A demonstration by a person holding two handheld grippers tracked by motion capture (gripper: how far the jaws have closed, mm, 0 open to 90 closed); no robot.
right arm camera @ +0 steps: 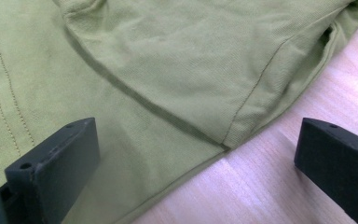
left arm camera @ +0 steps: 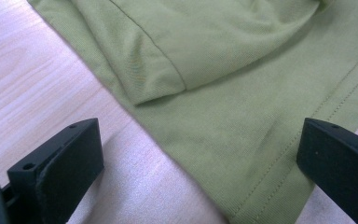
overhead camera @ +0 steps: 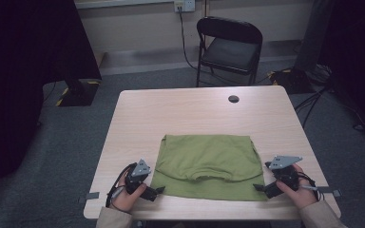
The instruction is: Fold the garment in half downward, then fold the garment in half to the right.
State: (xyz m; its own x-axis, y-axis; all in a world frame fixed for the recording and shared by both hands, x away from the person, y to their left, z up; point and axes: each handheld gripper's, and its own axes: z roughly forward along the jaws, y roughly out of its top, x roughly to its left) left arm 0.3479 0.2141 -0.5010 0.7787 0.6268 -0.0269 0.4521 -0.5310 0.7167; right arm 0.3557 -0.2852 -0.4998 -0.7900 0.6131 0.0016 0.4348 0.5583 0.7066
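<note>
green shirt (overhead camera: 208,164) lies part-folded at the counter's (overhead camera: 190,107) near edge; left gripper (overhead camera: 158,191) and right gripper (overhead camera: 258,187) sit at its near corners, fingers spread wide, grasping nothing; risk: pinching just the top layer, so the fold drags crooked

A light wooden table (overhead camera: 199,109) has a round cable hole (overhead camera: 234,99) near its far edge. Behind it a black folding chair (overhead camera: 229,47) stands on grey carpet (overhead camera: 66,137). A wall socket (overhead camera: 184,5) holds a plug, its cable (overhead camera: 184,42) dropping to the floor. Dark curtains (overhead camera: 24,57) hang at the left; the dim gear (overhead camera: 290,78) at the right is perhaps a stand base
</note>
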